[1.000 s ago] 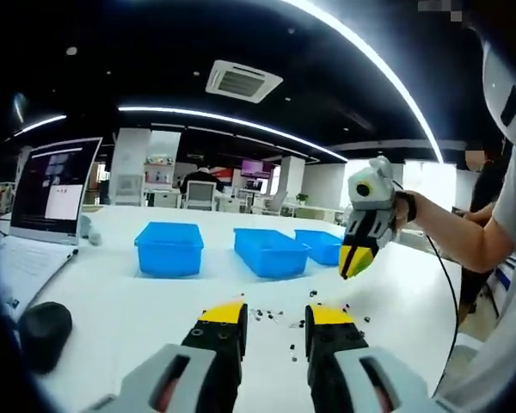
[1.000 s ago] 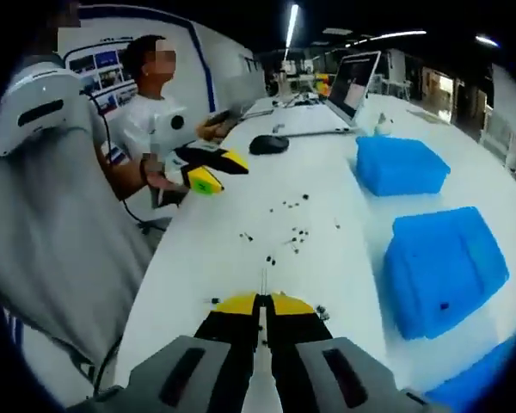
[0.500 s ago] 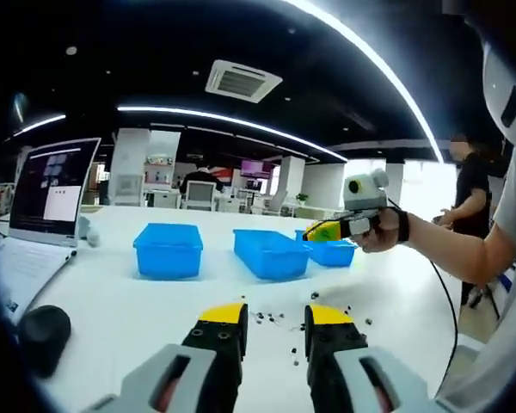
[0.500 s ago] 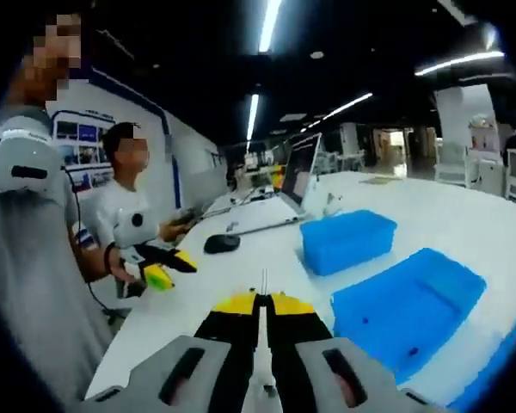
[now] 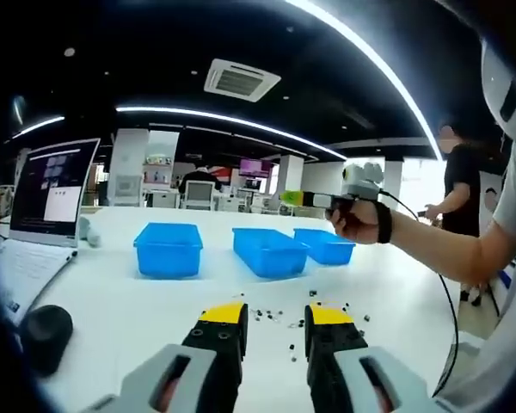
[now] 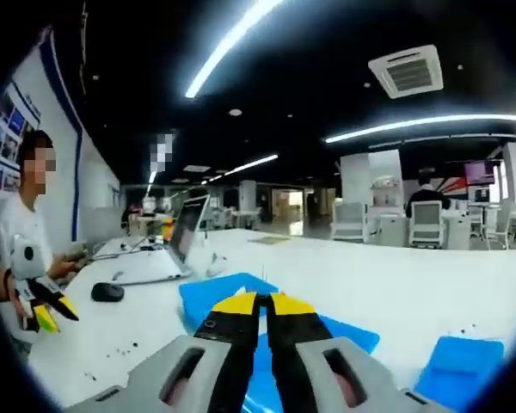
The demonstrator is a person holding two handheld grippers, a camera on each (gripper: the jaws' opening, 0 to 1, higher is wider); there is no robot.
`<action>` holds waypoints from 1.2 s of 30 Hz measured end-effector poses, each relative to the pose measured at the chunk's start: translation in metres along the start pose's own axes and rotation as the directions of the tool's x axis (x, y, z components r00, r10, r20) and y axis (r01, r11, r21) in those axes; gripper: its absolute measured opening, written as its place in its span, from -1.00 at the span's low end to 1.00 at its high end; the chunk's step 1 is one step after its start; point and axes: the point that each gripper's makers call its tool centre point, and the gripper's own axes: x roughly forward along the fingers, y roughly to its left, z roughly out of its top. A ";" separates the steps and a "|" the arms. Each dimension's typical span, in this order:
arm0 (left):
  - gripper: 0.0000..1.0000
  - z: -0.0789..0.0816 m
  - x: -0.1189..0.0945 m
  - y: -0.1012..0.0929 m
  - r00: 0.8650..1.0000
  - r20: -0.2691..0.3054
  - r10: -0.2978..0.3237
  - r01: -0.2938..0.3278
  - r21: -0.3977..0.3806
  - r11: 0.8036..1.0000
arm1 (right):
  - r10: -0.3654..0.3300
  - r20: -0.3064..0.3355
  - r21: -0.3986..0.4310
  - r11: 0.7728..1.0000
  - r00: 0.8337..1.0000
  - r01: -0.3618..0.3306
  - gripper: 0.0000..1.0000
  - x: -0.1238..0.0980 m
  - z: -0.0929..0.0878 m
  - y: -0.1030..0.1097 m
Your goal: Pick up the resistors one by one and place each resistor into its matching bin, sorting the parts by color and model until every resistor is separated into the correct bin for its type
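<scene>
Your right gripper [image 6: 258,301] has its jaws pressed together; a thin lead seemed likely between them, but at this blur you cannot tell whether a resistor is pinched there. It hangs above the blue bins, level with the room, with the middle bin [image 6: 344,331] directly under the tips. If a part is held, tip the nose down over the matching bin before you let go, so a light part with springy wire legs drops inside the walls and does not bounce off a rim.

Your left gripper [image 5: 277,320] waits with its jaws parted a moderate way, low over the white table [image 5: 112,301]. The loose resistors [image 5: 275,318] lie scattered just beyond its yellow tips: tiny dark specks, close together, on a smooth, glossy top where they will slide. Take 1 at a time from the edge of the cluster.

The 3 bins are shallow, rectangular, matte blue plastic: left bin [image 5: 168,249], centre bin [image 5: 269,251], far bin [image 5: 324,246]. A laptop [image 5: 52,194] and a dark rounded mouse [image 5: 43,331] sit at the left.
</scene>
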 end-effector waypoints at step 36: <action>-0.42 -0.006 0.000 0.001 1.000 -0.008 0.004 -0.004 -0.010 1.000 | -0.017 -0.103 0.005 1.000 0.995 0.018 -0.48 -0.016 -0.020 -0.021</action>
